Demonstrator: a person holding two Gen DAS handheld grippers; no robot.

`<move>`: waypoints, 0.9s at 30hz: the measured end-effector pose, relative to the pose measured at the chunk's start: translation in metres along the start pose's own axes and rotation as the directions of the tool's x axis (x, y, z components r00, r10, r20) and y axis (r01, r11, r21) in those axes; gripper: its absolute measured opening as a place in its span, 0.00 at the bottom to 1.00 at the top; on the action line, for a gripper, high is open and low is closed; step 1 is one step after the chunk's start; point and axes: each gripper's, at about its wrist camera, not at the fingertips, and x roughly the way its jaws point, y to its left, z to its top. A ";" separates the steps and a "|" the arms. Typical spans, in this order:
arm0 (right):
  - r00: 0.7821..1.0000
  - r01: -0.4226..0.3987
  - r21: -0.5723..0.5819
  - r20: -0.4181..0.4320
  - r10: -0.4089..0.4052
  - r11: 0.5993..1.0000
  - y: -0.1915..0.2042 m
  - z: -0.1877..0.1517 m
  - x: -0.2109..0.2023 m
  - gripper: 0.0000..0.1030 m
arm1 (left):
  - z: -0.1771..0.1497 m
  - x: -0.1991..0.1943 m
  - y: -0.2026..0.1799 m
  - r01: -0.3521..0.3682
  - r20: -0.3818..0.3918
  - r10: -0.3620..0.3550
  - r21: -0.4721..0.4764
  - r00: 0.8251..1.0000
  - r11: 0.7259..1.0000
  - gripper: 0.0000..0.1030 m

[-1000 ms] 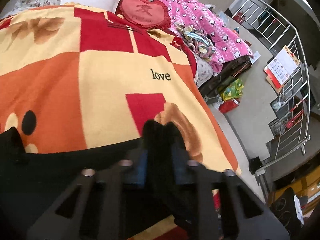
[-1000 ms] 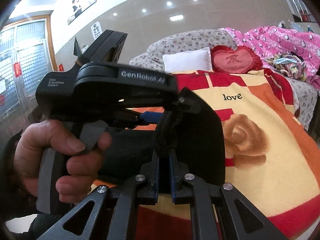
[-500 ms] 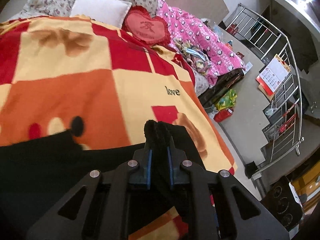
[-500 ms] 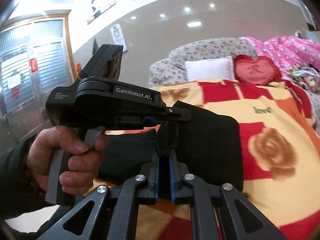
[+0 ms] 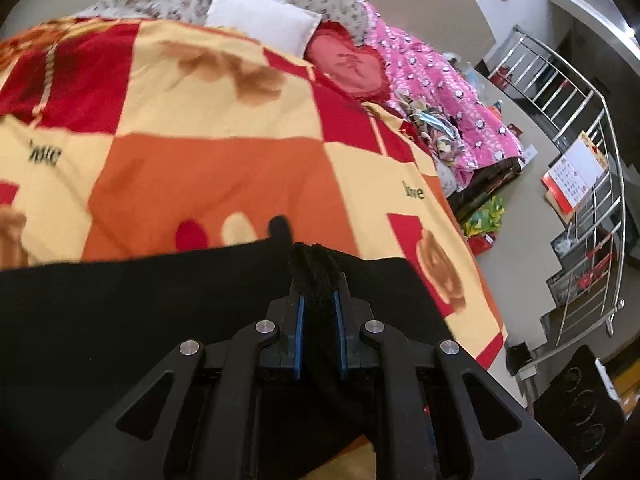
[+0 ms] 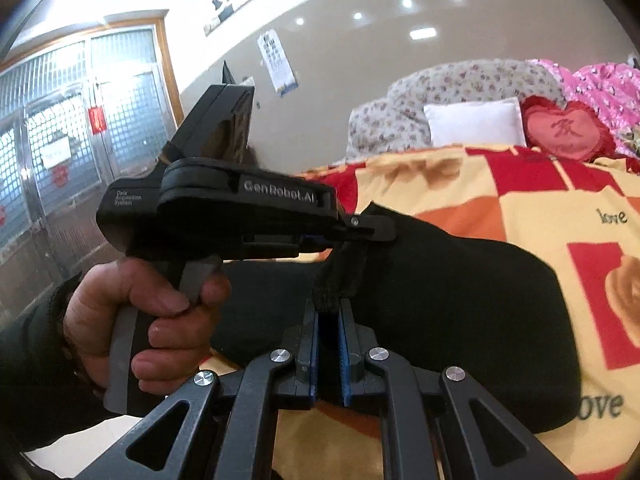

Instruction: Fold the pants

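The black pants point(image 5: 120, 312) lie spread over the red, orange and yellow blanket point(image 5: 208, 168) on the bed. My left gripper point(image 5: 318, 300) is shut on a bunched edge of the pants and holds it lifted. My right gripper point(image 6: 330, 316) is shut on another bunch of the same edge of the pants point(image 6: 460, 300). The left gripper point(image 6: 360, 236) shows in the right wrist view, held in a hand, just above and behind my right fingertips. The two grippers are close together.
A white pillow point(image 5: 264, 16) and a red heart cushion point(image 5: 348, 64) lie at the head of the bed. A pink quilt point(image 5: 440, 92) lies to the right. The bed's right edge drops to a floor with a metal railing point(image 5: 592, 184) and clutter.
Both grippers have lifted and carried the held pants edge further across the bed toward the pillows. More of the blanket on the left now shows. Both stayed shut.
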 end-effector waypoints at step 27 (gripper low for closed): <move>0.995 -0.102 0.075 -0.015 0.103 0.992 -0.023 -0.011 -0.020 0.11 | -0.007 -0.037 -0.021 -0.105 0.178 0.084 0.115 0.981 0.988 0.18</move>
